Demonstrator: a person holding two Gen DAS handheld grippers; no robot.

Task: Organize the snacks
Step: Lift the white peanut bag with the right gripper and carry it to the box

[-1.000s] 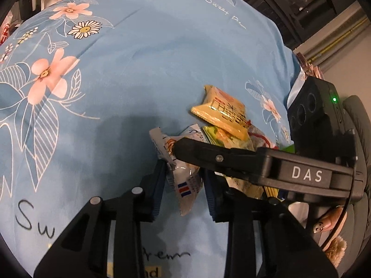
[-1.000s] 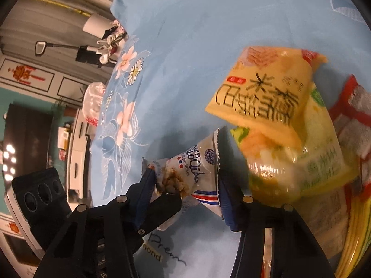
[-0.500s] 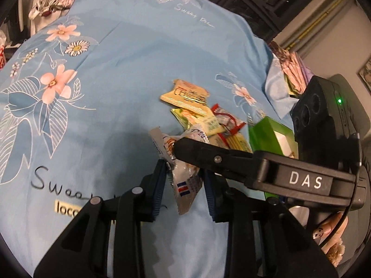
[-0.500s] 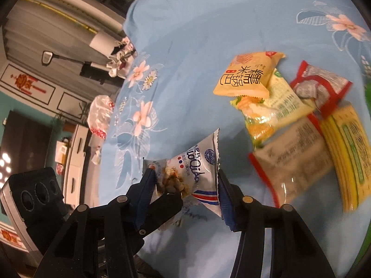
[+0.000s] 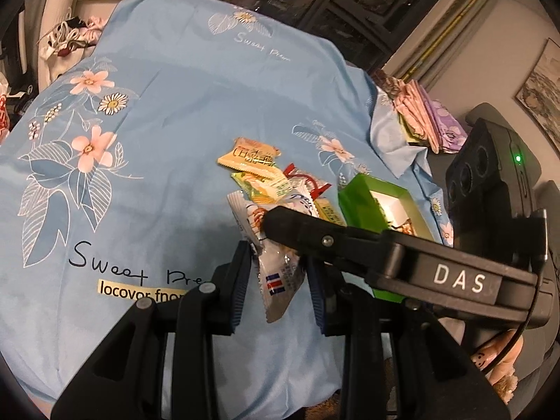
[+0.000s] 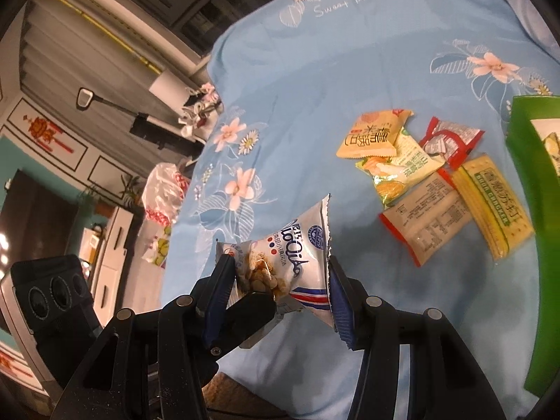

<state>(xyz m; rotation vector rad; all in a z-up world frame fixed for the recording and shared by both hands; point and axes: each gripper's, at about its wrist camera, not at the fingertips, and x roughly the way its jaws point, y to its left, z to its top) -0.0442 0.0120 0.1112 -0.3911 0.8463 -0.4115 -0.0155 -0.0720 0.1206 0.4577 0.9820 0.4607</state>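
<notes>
Both grippers hold one white snack packet (image 5: 276, 262) (image 6: 297, 259) in the air above the blue floral cloth. My left gripper (image 5: 280, 276) is shut on its lower part. My right gripper (image 6: 280, 294) is shut on it from the side, and its finger (image 5: 350, 241) crosses the left wrist view. Several snack packets (image 6: 430, 189) lie in a loose pile on the cloth beyond, also showing in the left wrist view (image 5: 266, 171). A green box (image 5: 378, 203) (image 6: 532, 210) stands open to their right.
The blue floral cloth (image 5: 157, 122) covers the table, with its near edge just under the grippers. Folded coloured packets (image 5: 427, 119) lie at the far right edge. A white bag (image 6: 164, 189) and furniture stand off the table's left side.
Both grippers have lifted and pulled back with the white packet. The pile of snacks now looks farther away and the green box has come into view.
</notes>
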